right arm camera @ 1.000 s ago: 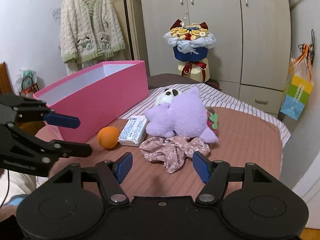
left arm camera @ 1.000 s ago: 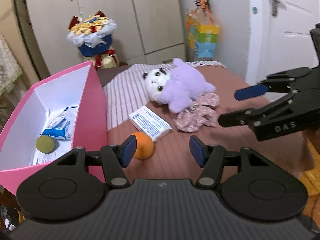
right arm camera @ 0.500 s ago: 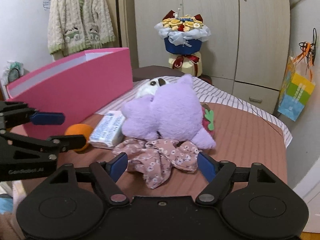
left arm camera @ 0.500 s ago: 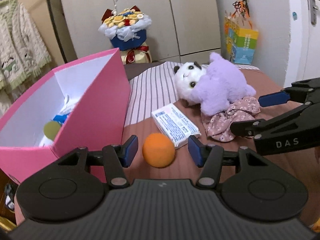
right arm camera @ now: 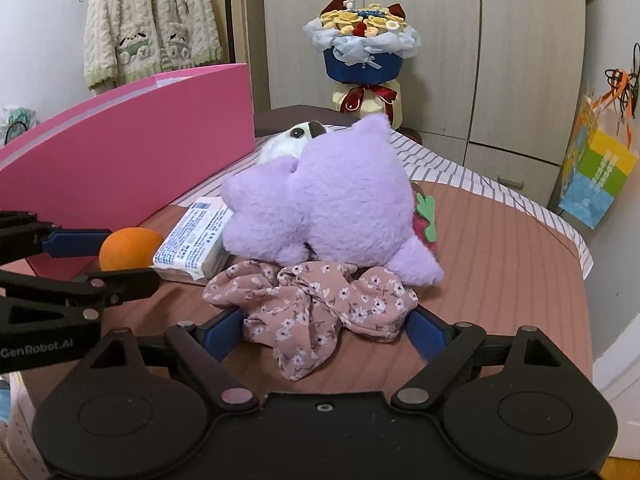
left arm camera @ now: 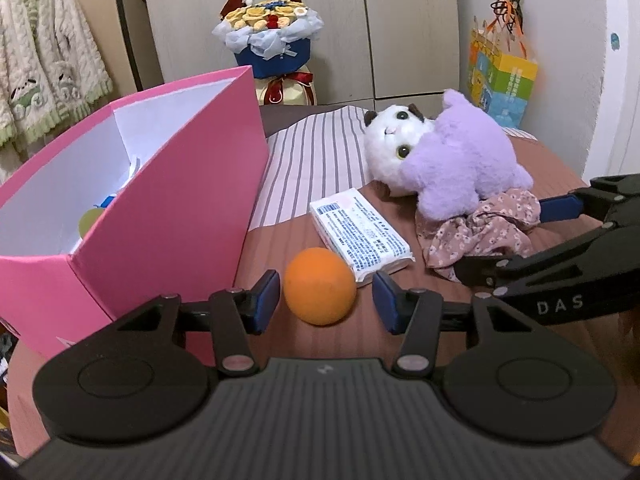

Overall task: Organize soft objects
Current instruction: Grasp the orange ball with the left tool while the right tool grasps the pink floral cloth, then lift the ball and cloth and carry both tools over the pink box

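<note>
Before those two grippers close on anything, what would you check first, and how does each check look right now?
1. Left gripper open: ok, its jaws stand wide apart.
2. Orange ball centred between the left fingers: ok, a gap shows on each side.
3. Right gripper open around the floral cloth: ok, one finger on each side of it.
4. Cloth free of the purple plush: cannot tell; the plush lies right against its far edge.
5. Tissue pack out of the left gripper's way: cannot tell; its near corner sits close to the ball.
6. Room in the pink box: ok; only a few items show inside.
</note>
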{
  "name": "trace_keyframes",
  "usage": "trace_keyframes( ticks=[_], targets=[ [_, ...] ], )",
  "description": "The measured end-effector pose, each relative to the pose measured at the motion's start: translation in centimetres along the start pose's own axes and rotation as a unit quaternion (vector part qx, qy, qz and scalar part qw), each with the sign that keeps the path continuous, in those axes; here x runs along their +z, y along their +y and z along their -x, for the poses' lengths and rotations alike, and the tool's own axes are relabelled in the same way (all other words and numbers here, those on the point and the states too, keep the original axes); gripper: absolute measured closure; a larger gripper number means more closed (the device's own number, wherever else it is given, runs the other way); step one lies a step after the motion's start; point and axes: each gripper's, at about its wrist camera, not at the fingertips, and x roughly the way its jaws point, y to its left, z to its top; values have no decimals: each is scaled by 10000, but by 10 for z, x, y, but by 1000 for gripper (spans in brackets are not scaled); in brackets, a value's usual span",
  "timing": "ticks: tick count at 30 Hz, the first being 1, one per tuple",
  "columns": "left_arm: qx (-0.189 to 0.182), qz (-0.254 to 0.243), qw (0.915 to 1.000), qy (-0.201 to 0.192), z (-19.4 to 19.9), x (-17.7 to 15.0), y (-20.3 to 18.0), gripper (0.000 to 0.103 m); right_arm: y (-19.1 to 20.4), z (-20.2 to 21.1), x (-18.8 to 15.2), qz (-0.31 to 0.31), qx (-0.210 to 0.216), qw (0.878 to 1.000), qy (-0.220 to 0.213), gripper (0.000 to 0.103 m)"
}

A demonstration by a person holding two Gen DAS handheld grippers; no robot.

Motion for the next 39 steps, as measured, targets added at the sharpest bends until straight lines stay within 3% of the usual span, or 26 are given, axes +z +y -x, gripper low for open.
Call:
trace_keyframes(
  ticks=[6, 8, 13, 16, 19, 20, 24, 31, 39],
  targets=[
    [6, 136, 9998, -112, -5, -5, 1, 56, 7, -5, 2, 72, -98, 9999, -51, 9],
    [10, 161, 9997, -164, -5, -5, 1, 63, 7, -5, 2, 31, -144, 9999, -67, 10],
    [253, 125, 9993, -264, -1, -8, -1, 66, 10, 1, -4, 30, -67, 9999, -154, 22],
    [137, 121, 9994, -290, 3, -8, -1, 66, 13, 6, -9, 114, -13, 9996, -239, 37],
    [35, 137, 9994, -319, 9, -9, -1, 66, 20, 13, -13, 241, 71, 9991, -337, 66],
    [9, 126, 9994, -336, 11, -9, -1, 66, 24, 15, -14, 302, 64, 9988, -379, 81],
    [-73, 124, 9993, -348, 15, -11, 1, 66, 41, 21, -22, 679, -371, 9954, -564, 86],
    [-179, 86, 9989, -433, 25, -13, 6, 67, 47, 38, -27, 368, -358, 9972, -545, 93],
    [-579, 157, 9976, -342, 40, -14, 17, 68, 54, 59, -33, 82, -72, 9986, -509, 94]
  ],
)
